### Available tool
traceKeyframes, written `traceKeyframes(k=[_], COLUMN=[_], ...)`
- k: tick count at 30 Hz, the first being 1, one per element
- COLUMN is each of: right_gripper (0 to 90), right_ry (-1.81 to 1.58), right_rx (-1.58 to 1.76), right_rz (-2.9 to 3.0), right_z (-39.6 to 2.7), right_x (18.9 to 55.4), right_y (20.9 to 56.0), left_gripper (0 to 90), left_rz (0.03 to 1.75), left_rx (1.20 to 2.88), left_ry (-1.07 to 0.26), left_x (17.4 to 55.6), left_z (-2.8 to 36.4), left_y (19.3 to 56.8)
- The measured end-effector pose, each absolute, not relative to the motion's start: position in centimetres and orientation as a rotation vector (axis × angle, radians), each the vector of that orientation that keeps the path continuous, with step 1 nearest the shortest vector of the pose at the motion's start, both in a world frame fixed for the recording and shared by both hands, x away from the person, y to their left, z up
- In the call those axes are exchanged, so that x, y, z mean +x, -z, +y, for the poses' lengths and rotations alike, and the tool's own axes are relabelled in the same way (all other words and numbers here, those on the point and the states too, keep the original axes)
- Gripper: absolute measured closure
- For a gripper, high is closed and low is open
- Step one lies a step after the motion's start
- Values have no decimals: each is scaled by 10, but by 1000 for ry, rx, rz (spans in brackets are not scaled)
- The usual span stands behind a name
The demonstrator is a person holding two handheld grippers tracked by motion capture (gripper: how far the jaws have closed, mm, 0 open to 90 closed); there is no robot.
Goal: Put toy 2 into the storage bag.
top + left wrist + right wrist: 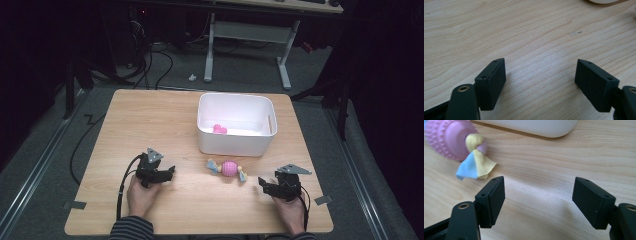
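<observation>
Fingers on both grippers stand apart with nothing between them. From the high view, the left gripper (161,175) rests low on the wooden surface (150,125), held in the person's left hand (141,196), its black cable trailing back toward the near edge; a striped sleeve (131,228) shows at the bottom. The right gripper (270,186) sits near the right front of the surface in the right hand (291,212), pointing left toward a pink knobbly ball toy (228,168) with cloth tails at each end. That toy lies on the surface just in front of the white bin (235,145), between the two grippers and nearer the right one. A pink item (219,129) lies inside the bin near its front wall; what it is cannot be told. In the left gripper view, the two black fingers (491,82) are spread wide over bare wood grain, gripping nothing. In the right gripper view, the fingers (491,200) are likewise parted and empty; the toy's blue and yellow cloth tail (475,166) lies just beyond the left finger, not touching it, with the bin's rounded wall behind.
</observation>
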State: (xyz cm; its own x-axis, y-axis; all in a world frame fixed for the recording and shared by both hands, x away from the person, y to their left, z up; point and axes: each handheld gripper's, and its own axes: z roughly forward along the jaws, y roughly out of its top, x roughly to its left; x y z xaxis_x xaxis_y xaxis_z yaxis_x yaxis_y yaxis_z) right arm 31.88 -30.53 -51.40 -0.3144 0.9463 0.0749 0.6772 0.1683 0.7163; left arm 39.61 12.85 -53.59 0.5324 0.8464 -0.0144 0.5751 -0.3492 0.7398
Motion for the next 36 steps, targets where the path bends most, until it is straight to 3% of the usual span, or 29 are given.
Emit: traceKeyframes(k=[14, 36], right_gripper=[302, 296], right_ry=[-988, -1017], right_rx=[1410, 1270], right_rz=[2164, 2273], right_z=[-285, -240], right_x=[305, 327], right_y=[500, 475], left_gripper=[246, 248], left_rz=[1146, 1146], left_rx=[2063, 2063], left_ry=[-488, -492], left_x=[396, 396], left_z=[128, 128], left_y=[536, 536])
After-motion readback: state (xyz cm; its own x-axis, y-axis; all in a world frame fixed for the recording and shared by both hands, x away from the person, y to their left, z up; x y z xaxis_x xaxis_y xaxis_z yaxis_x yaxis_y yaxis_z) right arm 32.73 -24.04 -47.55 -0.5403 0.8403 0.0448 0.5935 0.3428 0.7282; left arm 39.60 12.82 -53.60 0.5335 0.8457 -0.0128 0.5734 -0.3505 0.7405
